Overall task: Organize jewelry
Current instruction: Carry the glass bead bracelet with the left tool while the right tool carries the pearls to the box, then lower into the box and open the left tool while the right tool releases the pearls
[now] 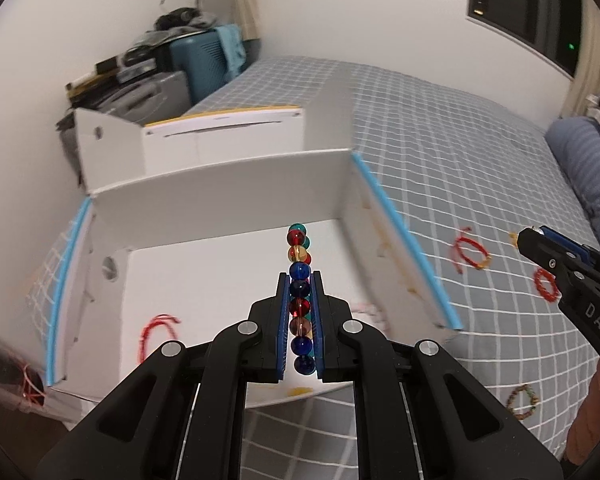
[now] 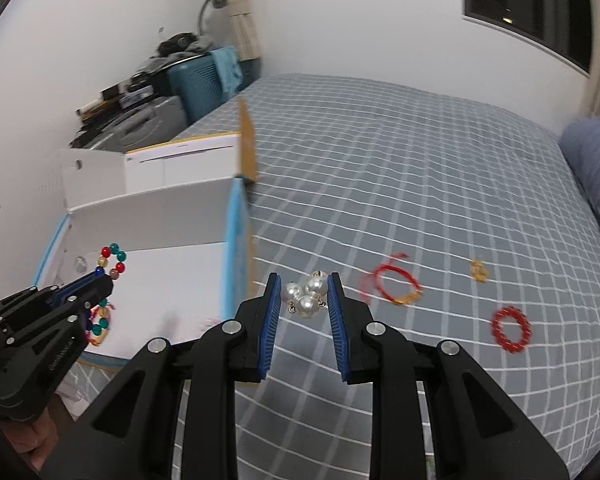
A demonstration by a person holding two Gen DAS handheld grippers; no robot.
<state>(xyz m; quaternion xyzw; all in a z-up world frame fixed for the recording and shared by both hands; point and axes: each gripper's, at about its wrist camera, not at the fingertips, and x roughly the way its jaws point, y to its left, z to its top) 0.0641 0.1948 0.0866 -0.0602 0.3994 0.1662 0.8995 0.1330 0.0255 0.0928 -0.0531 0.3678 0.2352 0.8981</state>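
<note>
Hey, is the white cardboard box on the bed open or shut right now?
Open. The white cardboard box has its flaps standing up, and its white floor shows from above, with a red string bracelet lying inside.

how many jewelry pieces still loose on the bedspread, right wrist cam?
3: a red cord bracelet nearest the claw, a small gold piece beyond it, a red beaded bracelet to the right. More may sit outside the frame.
</note>
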